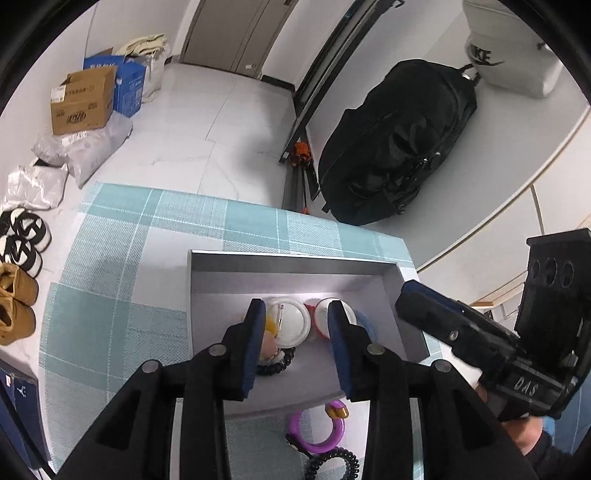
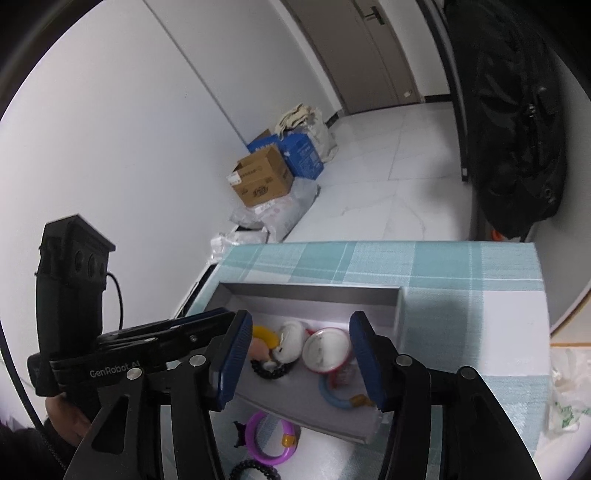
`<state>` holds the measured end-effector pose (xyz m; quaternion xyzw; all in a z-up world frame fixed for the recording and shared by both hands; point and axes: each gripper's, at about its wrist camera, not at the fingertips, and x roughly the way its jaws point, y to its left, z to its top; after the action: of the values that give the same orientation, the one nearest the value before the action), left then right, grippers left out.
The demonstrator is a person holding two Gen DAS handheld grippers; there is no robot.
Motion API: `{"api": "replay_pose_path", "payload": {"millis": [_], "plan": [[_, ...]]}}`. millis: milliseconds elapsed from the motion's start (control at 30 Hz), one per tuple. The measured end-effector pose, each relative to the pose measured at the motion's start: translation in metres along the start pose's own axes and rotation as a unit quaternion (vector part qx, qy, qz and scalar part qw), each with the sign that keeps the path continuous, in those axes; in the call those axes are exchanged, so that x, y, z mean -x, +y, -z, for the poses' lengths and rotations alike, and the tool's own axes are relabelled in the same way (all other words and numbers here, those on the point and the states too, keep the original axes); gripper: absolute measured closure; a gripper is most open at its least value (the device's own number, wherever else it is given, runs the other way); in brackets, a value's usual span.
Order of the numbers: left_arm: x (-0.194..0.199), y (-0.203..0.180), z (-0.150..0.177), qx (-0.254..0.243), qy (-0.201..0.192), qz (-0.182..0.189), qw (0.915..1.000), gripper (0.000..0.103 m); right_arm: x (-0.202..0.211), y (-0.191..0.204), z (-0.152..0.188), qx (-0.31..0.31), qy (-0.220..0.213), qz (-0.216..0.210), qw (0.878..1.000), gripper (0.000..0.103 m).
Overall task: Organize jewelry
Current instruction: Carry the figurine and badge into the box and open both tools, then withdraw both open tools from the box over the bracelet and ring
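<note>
Tablecloth in teal plaid carries a grey tray. "GenRobot AI" marks the left gripper, "DAS" the right gripper; both hover over the tray with jaws apart, nothing between them. Purple ring lies outside at the tray's six o'clock; blue ring and red-rimmed lid lie inside.

This looks like the entry hall of a home. Pale marble-look floor tiles run to a closed grey door. Along the white wall sit a brown cardboard box, a blue carton, a cloth tote bag and grey parcel bags. Shoes line the floor, perhaps 2 pairs, though the edge distorts. A black backpack leans against the opposite wall.
</note>
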<state>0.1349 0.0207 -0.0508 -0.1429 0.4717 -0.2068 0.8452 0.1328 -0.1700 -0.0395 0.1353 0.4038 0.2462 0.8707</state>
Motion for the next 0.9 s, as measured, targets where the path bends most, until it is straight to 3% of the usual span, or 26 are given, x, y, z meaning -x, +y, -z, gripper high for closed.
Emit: {"api": "replay_pose_path", "payload": {"millis": [233, 567, 633, 700, 900], "plan": [[0.014, -0.01, 0.009, -0.029, -0.021, -0.026, 0.999, 0.073, 0.012, -0.006, 0.005, -0.016, -0.015, 0.014, 1.0, 0.046], [0.04, -0.018, 0.034, -0.036, -0.061, -0.05, 0.9963, 0.064, 0.03, 0.004, 0.022, -0.014, -0.035, 0.001, 0.999, 0.032], [0.045, -0.022, 0.039, -0.04, -0.068, -0.053, 0.9955, 0.059, 0.036, 0.007, 0.025, -0.008, -0.04, 0.0, 0.999, 0.03], [0.05, -0.026, 0.045, -0.043, -0.082, -0.064, 0.9937, 0.042, 0.041, 0.009, 0.029, -0.008, -0.045, -0.005, 0.999, 0.027], [0.055, -0.038, 0.061, -0.068, -0.098, -0.085, 0.9892, 0.041, 0.05, 0.011, 0.042, -0.014, -0.047, 0.007, 0.999, 0.022]]}}
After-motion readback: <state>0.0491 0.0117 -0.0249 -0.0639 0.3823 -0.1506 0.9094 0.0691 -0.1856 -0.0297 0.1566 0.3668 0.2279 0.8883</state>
